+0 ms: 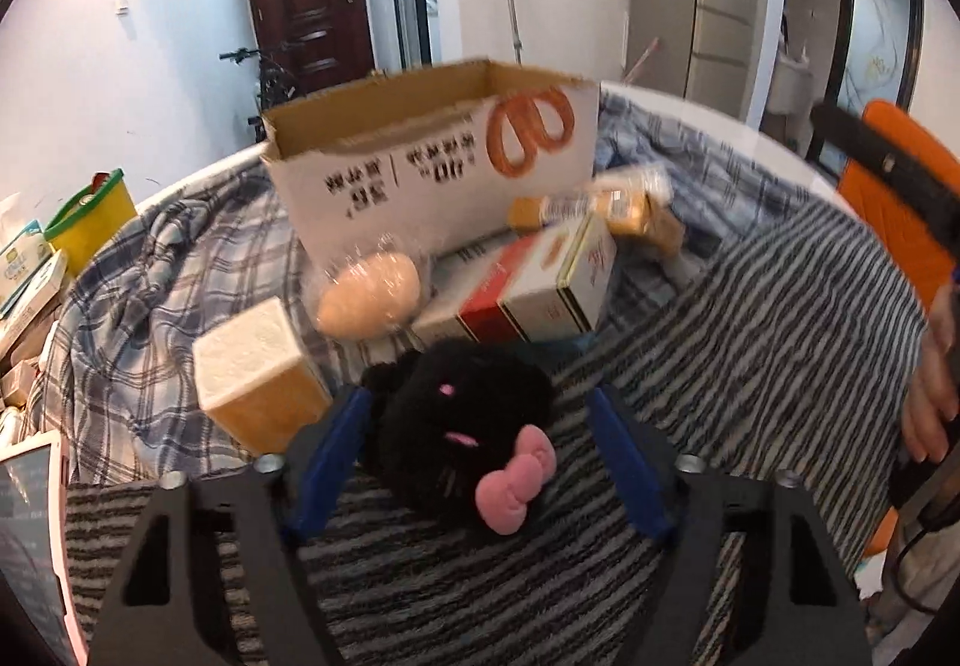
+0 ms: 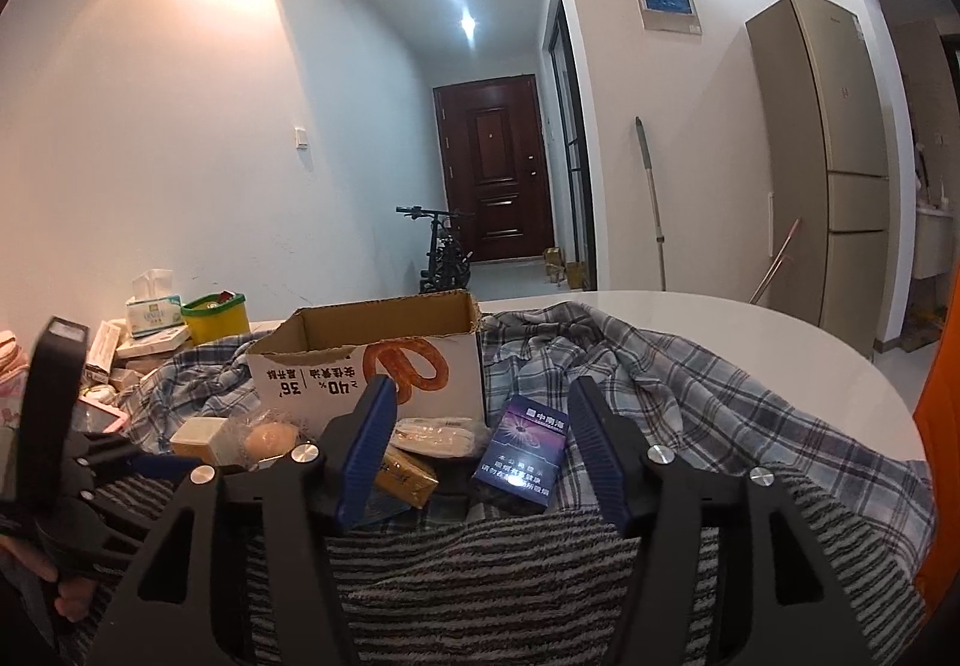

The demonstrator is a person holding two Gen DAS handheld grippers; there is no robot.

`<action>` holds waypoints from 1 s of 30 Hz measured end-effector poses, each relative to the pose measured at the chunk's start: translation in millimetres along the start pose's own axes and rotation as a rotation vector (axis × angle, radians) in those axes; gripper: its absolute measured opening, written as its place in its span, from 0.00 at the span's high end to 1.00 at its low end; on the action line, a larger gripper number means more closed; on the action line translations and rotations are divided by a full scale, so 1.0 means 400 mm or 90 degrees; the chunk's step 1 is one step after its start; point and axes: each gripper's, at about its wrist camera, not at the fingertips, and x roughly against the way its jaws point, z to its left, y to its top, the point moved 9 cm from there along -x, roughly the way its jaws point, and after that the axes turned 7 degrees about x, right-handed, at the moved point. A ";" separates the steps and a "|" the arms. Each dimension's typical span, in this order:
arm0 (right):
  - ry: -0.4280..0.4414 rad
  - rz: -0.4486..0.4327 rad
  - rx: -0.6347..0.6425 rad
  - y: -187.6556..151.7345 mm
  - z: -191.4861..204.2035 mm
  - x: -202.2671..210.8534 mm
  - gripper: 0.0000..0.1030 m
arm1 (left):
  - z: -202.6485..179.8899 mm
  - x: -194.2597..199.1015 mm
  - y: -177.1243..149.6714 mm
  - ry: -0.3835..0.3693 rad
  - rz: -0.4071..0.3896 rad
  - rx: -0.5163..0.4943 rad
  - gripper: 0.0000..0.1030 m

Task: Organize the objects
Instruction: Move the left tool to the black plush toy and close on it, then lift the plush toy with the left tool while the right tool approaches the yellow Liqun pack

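A black plush toy with a pink bow [image 1: 462,426] lies on a striped towel [image 1: 750,336] between the blue fingers of my left gripper [image 1: 480,402]. The left pad is at its fur and a gap shows on the right, so the jaws stand open. My right gripper [image 2: 480,387] is open around a dark blue cigarette pack [image 2: 519,450] that stands on its own, clear of the left pad. Behind is an open cardboard box with a pretzel print [image 1: 420,168] [image 2: 372,360]. Near it lie a wrapped bun [image 1: 369,300], a yellow-and-white box [image 1: 258,372] and a red-and-white carton [image 1: 540,276].
A plaid cloth [image 1: 150,276] covers the round white table [image 2: 780,354]. Yellow snack packets [image 1: 600,204] lie right of the box. A yellow tub with a green rim [image 1: 96,216], a tissue box [image 2: 153,312] and small boxes crowd the left. An orange chair [image 1: 900,198] stands at the right.
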 end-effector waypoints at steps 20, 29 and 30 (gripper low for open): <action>0.045 0.019 -0.035 -0.004 0.018 -0.004 0.43 | -0.002 0.183 0.074 0.004 -0.199 0.048 0.57; 0.065 0.023 -0.039 0.003 0.054 -0.004 0.43 | -0.002 0.267 0.163 0.094 -0.367 0.080 0.57; 0.063 0.024 -0.037 0.003 0.058 -0.005 0.43 | -0.001 0.263 0.162 0.103 -0.372 0.078 0.57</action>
